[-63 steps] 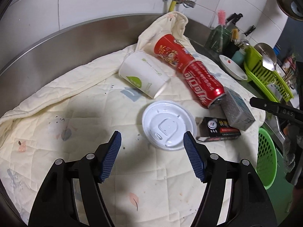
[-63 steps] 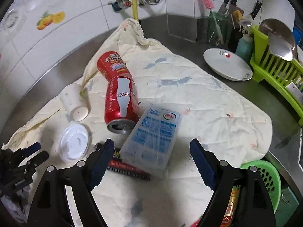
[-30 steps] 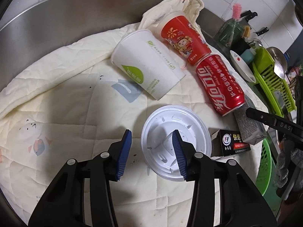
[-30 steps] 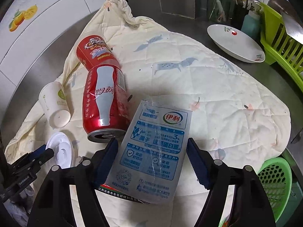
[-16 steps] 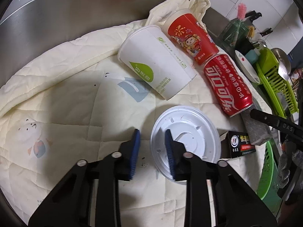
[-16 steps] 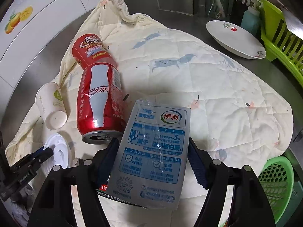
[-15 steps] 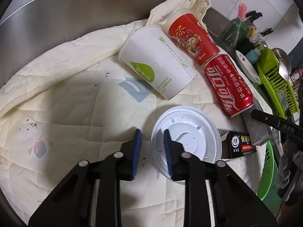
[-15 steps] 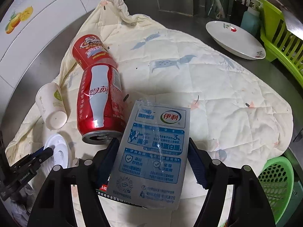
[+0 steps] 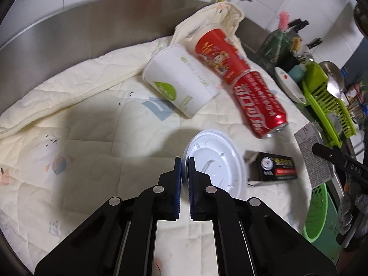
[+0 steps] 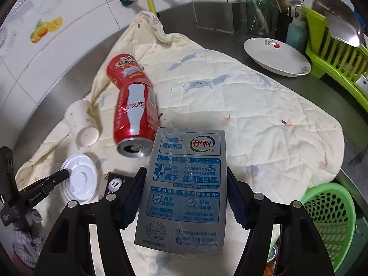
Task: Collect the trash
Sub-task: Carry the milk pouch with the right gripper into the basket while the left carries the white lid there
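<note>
left tongs (image 9: 184, 165): now pinched together on the near-left rim of the white lid (image 9: 216, 161); half a second ago the blue pads were still a little apart on either side of that rim, so the grasp has just closed.
right tongs (image 10: 186, 193): clamped on the grey milk carton (image 10: 184, 191), one pad on each long side; a second ago there was still a gap at the pads.
meaning: both items look gripped, judged ready to lift and carry to the green basket (image 10: 331, 220) at the near right.
lid: on the quilted cloth (image 9: 80, 119), near centre, just left of the black box (image 9: 273, 168); right edge looks slightly raised, cannot be sure.
carton axis: long axis runs near to far along the tongs, logo end pointing far toward the cola can (image 10: 135, 122); looks raised off the cloth.
can axis: lying down, open mouth toward the near side, far end touching the red cup (image 10: 125, 70).
white cup (image 9: 179, 82): on its side, far left of the can, untouched.
desk (image 10: 322, 87): steel, cloth spread over it.
</note>
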Tool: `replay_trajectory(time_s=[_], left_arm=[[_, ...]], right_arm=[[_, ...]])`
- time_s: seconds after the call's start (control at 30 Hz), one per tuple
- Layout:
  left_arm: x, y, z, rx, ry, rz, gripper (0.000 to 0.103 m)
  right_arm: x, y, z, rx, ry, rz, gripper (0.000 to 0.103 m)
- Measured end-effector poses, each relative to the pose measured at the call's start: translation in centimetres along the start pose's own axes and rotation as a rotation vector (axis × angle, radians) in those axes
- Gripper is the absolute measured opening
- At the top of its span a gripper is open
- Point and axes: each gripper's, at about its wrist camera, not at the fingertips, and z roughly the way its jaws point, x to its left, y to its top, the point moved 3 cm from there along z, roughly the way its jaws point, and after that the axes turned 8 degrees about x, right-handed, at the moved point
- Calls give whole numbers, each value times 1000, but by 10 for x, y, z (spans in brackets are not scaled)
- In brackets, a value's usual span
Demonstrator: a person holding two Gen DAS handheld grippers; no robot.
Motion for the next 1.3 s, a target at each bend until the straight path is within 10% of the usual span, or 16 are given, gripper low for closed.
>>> replay_trajectory(time_s=[0.53, 1.3], left_arm=[[-68, -40, -50, -55, -80, 131, 4], [-238, -72, -15, 29, -209, 368, 4]], right_arm=[[-46, -76, -64, -88, -36, 16, 64], [-203, -189, -53, -20, -181, 239, 64]])
